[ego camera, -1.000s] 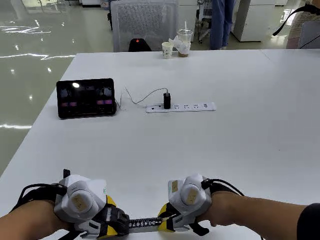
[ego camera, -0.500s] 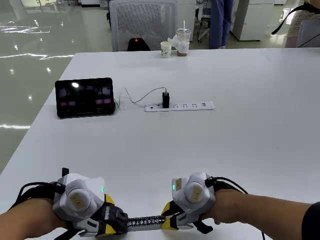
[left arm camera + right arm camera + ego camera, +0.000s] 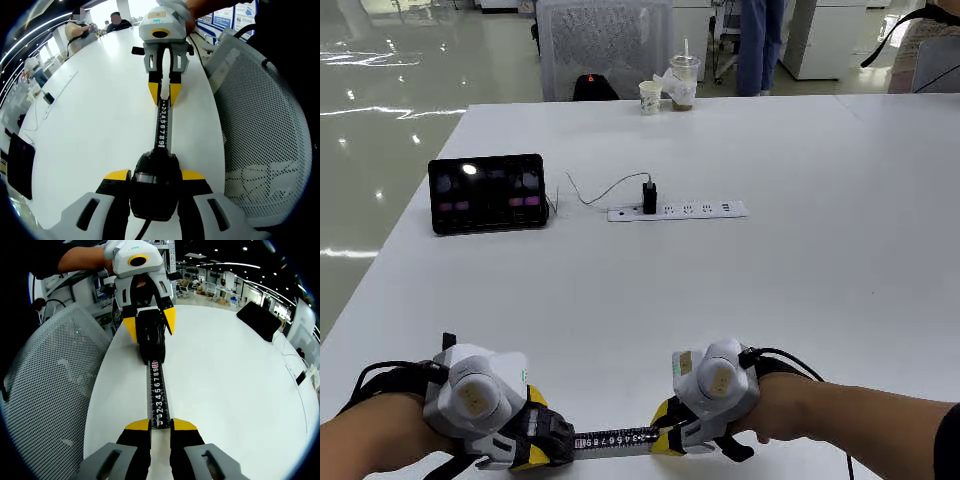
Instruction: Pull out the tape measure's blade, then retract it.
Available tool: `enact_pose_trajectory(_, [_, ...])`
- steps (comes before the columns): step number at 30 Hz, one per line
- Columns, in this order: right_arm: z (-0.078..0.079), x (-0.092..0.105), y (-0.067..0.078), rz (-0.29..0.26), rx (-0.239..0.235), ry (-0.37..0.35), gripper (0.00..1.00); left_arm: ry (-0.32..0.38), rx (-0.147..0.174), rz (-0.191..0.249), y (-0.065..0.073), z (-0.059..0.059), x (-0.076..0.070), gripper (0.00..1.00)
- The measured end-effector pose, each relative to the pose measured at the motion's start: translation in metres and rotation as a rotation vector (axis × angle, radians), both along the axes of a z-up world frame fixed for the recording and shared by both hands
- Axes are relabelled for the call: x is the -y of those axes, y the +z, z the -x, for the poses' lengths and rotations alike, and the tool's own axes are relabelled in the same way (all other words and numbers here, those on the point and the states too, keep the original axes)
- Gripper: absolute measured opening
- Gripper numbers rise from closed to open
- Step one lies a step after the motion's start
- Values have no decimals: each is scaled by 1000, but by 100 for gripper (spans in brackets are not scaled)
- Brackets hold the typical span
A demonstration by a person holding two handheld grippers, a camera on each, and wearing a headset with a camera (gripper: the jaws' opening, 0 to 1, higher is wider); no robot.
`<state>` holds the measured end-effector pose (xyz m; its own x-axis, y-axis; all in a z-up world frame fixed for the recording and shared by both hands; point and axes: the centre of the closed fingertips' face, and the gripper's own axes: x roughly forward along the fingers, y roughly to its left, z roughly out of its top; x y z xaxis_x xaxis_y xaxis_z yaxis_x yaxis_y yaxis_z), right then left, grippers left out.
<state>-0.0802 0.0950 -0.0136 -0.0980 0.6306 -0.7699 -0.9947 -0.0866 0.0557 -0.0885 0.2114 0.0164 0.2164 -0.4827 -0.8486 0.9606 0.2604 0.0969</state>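
Table [image 3: 770, 250], 1 tape measure [image 3: 154, 192]: L gripper [image 3: 155, 175] clamps case [image 3: 151, 337], R gripper [image 3: 160, 425] blade [image 3: 158, 390].

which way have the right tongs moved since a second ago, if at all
Yes. The right tongs have moved right, away from the left tongs on the tape measure, against the power strip, which barely shifted; more blade shows between them.

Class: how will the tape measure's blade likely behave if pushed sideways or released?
The blade runs straight from its case to the right tool, so probably stiff at this short length, though thin enough to flex sideways. Released, it would likely snap back.
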Motion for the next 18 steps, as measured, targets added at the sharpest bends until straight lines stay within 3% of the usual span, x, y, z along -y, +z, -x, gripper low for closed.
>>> enact_pose_trajectory(18, [0, 15, 0, 6, 0, -17, 10, -5, 5, -1, 3, 3, 2, 30])
